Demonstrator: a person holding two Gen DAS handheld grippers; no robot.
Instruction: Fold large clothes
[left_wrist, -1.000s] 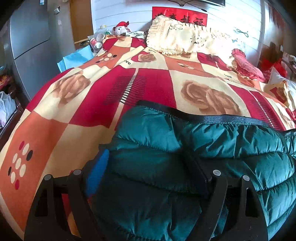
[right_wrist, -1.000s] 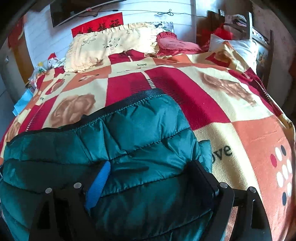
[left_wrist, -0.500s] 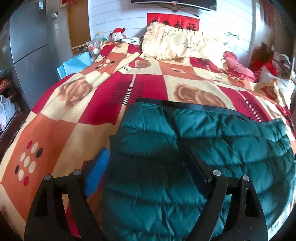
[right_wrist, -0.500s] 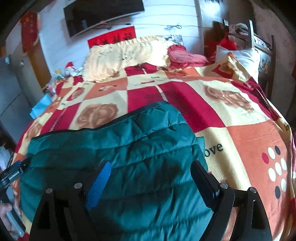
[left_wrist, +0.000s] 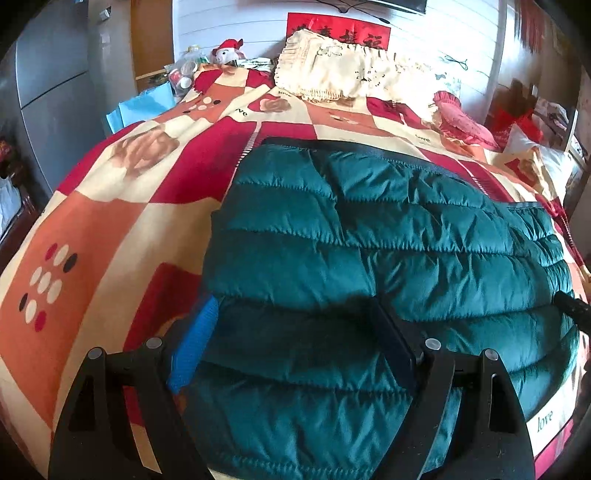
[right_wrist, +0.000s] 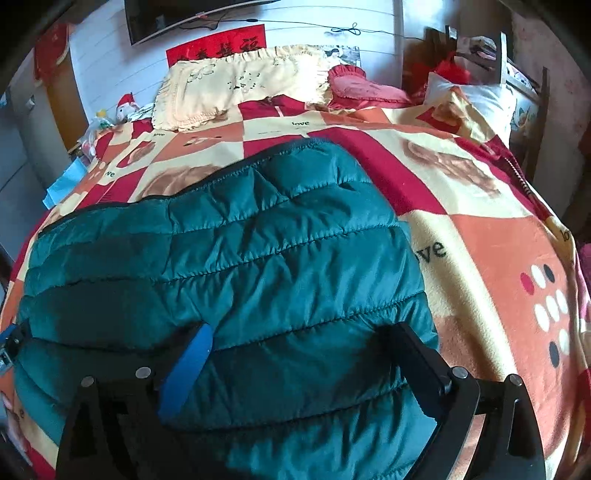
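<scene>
Left gripper (left_wrist: 293, 321) hangs low over the near-left part of the green puffer jacket (left_wrist: 388, 236), jaws wide w/ nothing between them but the jacket surface below; can't tell if the tips touch the fabric. Jacket lies on the bed, spread across the red/orange/cream patterned blanket (left_wrist: 110, 206), dark trim edge at the far side, left edge looks like a doubled-over fold. Right gripper (right_wrist: 299, 332) sits over the near-right part, jaws also wide, nothing held. Handling, by my read: light for its bulk, soft, no stiffness, so it'll sag and balloon when lifted; shell is shiny nylon, prob. slippery, thin pinches may slide off. Quilted seams and the trim are the better places to take hold, pinching deep thru both layers near the corners, one gripper per side. Trapped air means folds spring back; press down after. Cream pillow (right_wrist: 240, 85) well beyond, not in the way.
</scene>
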